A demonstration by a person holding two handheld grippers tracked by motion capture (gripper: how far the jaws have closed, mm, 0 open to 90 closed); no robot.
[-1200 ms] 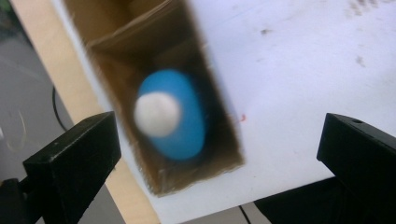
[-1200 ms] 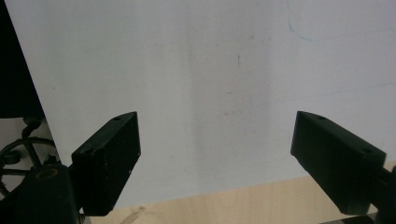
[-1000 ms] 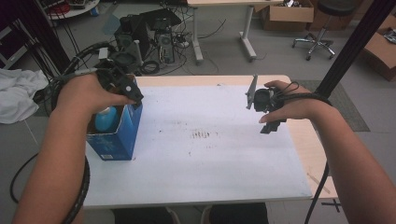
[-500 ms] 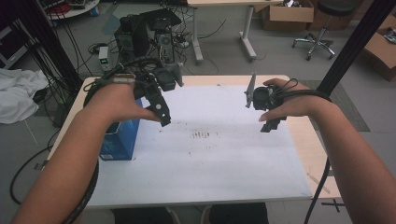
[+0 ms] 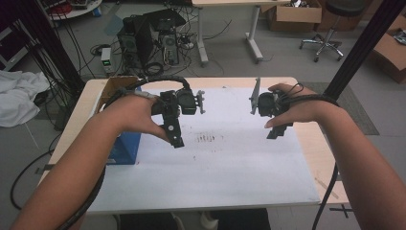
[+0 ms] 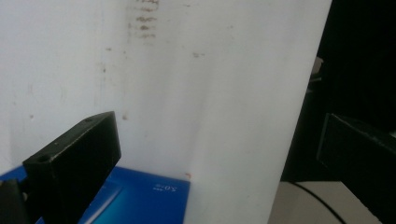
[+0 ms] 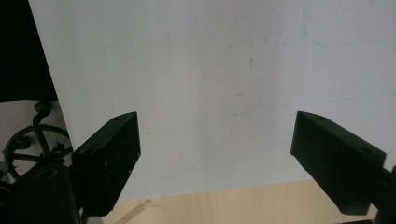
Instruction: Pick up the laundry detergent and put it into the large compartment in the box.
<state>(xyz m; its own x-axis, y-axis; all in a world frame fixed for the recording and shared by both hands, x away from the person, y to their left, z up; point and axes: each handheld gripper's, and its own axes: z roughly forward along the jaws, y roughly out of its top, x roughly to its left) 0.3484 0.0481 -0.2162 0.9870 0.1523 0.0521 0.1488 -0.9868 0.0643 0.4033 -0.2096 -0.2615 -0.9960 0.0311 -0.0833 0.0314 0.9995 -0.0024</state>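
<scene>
High view looks down over the table (image 5: 306,158); both gripper views face its white sheet (image 6: 187,93) closely.

Both arms come in from the near edge of the surface and reach forward over it. The left hand (image 5: 136,117) holds the left gripper (image 5: 174,132) over the left half of the surface, toward the far edge. It tips down, and its jaws stand wide apart with nothing between them. The right hand (image 5: 297,108) holds the right gripper (image 5: 278,132) over the right half, near the far right corner. It points down too, and its jaws are also wide apart and hold nothing. The two grippers are well apart from each other
</scene>
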